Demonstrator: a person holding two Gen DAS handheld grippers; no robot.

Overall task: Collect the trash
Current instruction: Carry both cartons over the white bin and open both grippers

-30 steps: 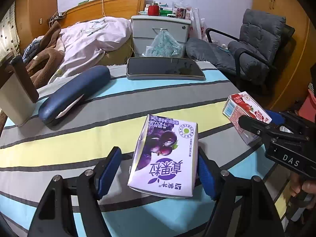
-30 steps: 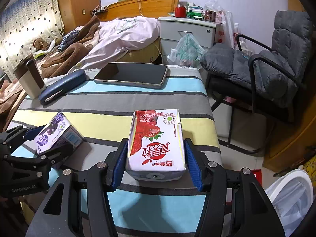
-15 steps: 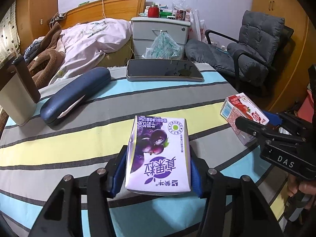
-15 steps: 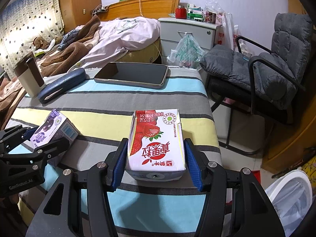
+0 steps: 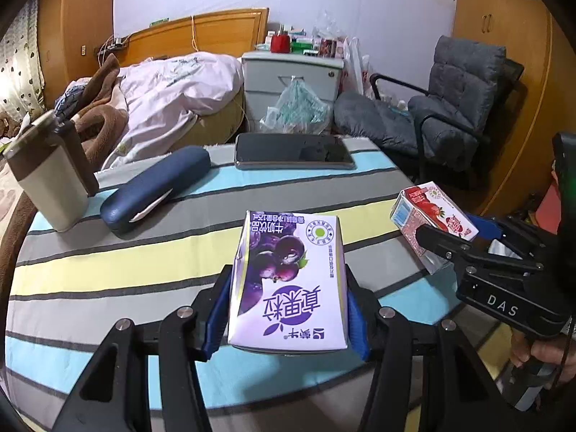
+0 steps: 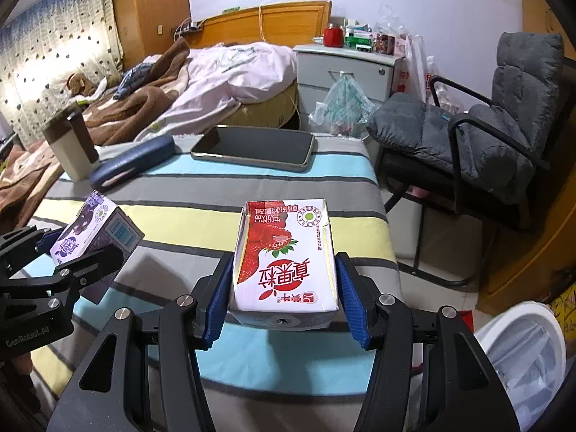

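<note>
The purple carton [image 5: 288, 280] with blueberry print sits between the blue pads [image 5: 216, 309] of the left gripper [image 5: 286, 311], which presses on both its sides, so the tongs are closed onto it. It is held just above the striped tablecloth [image 5: 144, 252], near the front edge. In the right wrist view the same carton [image 6: 91, 234] appears at the left, in the black fingers.

The red strawberry carton [image 6: 284, 255] is clamped in the same way by the right gripper [image 6: 284, 298], its pads tight against both side walls, over the right part of the table. From the left camera this carton [image 5: 432, 216] shows at the right.

Further back on the cloth lie a dark blue glasses case [image 5: 154, 187] and a dark tablet [image 5: 293, 151], well apart from the cartons. A beige cup with brown lid [image 5: 46, 180] stands at the left edge. A white bin with plastic liner [image 6: 522, 352] is low at the right, beside the table.
</note>
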